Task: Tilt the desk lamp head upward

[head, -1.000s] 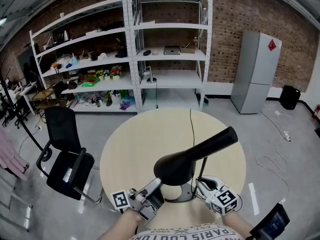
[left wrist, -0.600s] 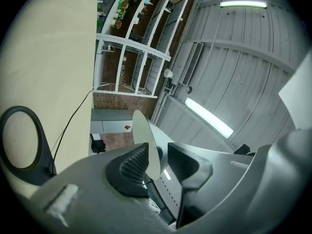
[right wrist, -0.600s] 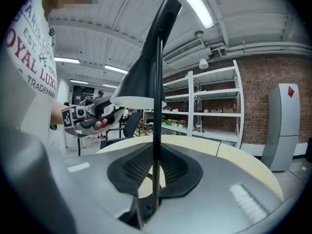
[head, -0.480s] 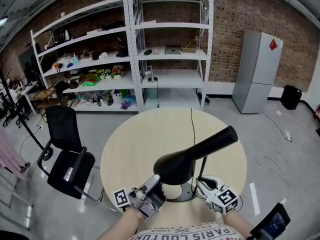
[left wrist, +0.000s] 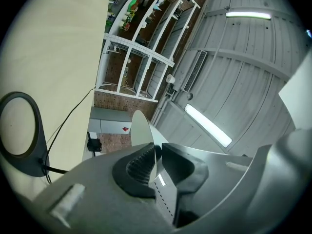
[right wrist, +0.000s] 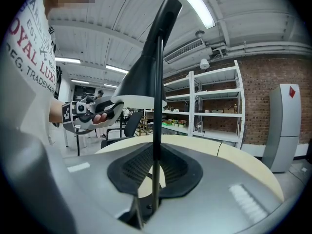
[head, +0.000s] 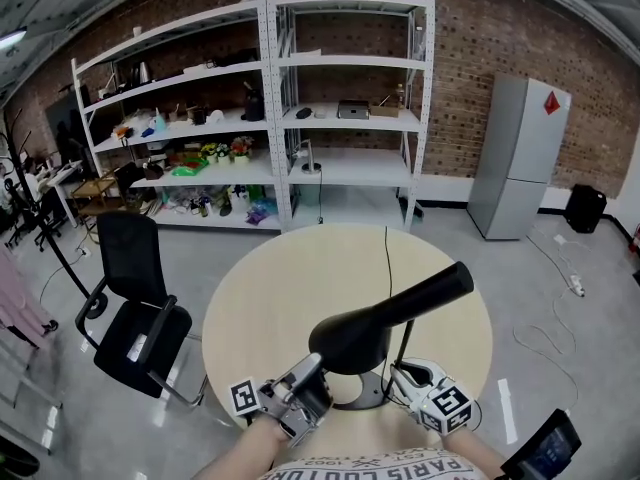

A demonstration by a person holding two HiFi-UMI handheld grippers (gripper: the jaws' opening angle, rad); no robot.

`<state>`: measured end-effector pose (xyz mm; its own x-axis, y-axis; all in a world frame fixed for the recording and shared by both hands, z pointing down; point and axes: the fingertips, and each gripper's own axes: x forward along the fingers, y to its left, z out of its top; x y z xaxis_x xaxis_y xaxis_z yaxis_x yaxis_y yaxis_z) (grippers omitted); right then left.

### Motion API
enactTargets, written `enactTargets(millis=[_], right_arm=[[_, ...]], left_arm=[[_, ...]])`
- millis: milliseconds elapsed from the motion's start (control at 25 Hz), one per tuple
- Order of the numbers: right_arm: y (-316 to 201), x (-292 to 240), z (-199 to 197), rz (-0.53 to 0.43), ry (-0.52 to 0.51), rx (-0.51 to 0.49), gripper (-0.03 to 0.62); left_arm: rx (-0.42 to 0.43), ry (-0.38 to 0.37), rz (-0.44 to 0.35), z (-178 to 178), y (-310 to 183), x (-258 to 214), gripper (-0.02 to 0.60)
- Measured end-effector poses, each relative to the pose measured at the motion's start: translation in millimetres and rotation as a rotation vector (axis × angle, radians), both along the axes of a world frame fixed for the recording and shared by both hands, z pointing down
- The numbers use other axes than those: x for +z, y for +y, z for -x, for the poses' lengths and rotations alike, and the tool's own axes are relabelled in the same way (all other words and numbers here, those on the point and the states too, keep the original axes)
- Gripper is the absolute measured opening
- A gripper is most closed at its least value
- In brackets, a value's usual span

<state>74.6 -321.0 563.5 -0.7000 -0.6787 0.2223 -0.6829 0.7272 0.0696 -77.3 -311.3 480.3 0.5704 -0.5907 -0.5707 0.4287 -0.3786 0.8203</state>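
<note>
Black lamp head: left tongs are closing with its rim between them.
Lamp pole: right tongs are clamping it.

The round table has a light wooden top and stands on a grey floor. Close to the near edge of the table, about at its middle, rests the black ring-shaped base of the desk lamp. A thin black cable lies on the top and runs from the far edge toward this base. On the floor, a black office chair stands near the left edge of the table. White shelves and a grey refrigerator stand beyond the far edge.
</note>
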Motion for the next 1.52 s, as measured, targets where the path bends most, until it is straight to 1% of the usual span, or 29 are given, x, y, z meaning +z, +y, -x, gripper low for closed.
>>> enactTargets(millis=[160, 440, 680, 960, 1520], right_arm=[[-1.0, -1.4, 0.2, 0.008, 0.003, -0.009, 0.044], [0.1, 0.7, 1.0, 0.013, 0.014, -0.021, 0.044], [-2.1, 0.5, 1.1, 0.003, 0.001, -0.029, 0.046], [-2.4, 1.4, 1.0, 0.008, 0.003, -0.027, 0.044], [-3.4, 4.0, 1.6, 0.016, 0.006, -0.005, 0.044]], left_arm=[[-0.002, 0.003, 0.013, 0.4, -1.5, -1.9, 0.043], [0.001, -0.018, 0.028, 4.1, -1.0, -1.2, 0.043], [-0.003, 0.005, 0.021, 12.3, -5.2, -10.5, 0.034], [-0.017, -0.02, 0.014, 18.9, -7.3, -16.1, 0.032], [-0.048, -0.026, 0.013, 31.7, -14.2, -30.4, 0.026]])
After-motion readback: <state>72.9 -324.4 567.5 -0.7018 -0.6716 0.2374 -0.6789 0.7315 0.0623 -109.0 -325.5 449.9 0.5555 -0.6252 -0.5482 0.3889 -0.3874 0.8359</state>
